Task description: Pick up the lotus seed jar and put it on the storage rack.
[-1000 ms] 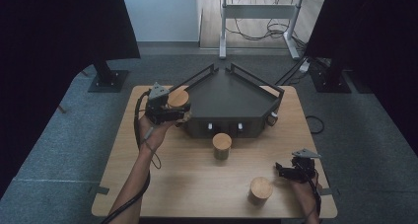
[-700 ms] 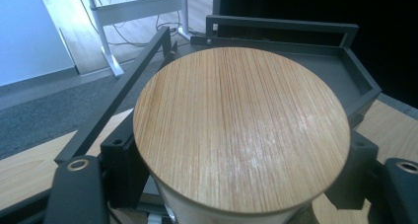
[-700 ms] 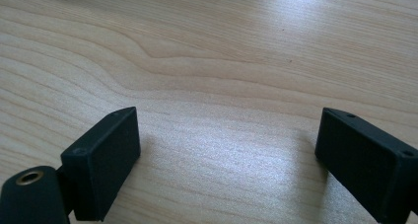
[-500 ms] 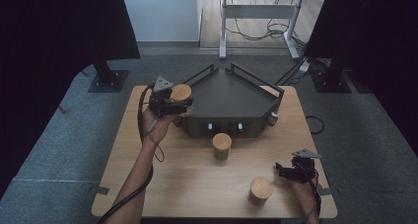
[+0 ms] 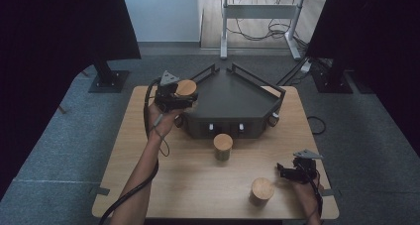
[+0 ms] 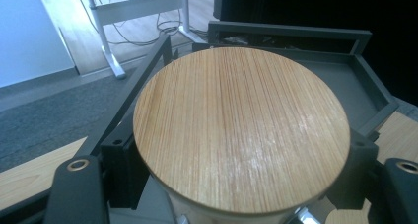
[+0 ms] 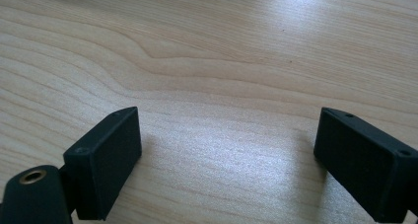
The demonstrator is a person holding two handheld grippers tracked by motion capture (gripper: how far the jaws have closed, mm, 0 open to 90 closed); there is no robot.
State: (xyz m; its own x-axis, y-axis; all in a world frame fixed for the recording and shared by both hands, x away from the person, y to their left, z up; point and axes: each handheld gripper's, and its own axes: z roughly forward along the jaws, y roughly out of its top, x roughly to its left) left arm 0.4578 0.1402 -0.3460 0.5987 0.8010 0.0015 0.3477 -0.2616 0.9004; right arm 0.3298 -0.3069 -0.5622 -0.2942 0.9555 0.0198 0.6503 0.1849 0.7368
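**Carrying the lidded jar over the tray's corner**

Holding a round jar with a pale bamboo lid, your left gripper has its jaws clamped on the jar's body just under the lid, at the near-left corner of the dark grey five-sided tray. The jar stands upright, its long axis vertical, and the tray's open floor lies ahead of the gripper and toward your right; that direction is what the coming move turns on, in my judgement. Your left hand is plainly the nearer one to the tray.

Your right gripper rests low at the near-right of the light wooden table, jaws apart with nothing between them, just beside a second bamboo-lidded jar. A third jar stands in front of the tray.

The left gripper view shows the lid already overlapping the tray's rim; the high view gives the whole layout. The right gripper view shows bare wood grain between its black pads.
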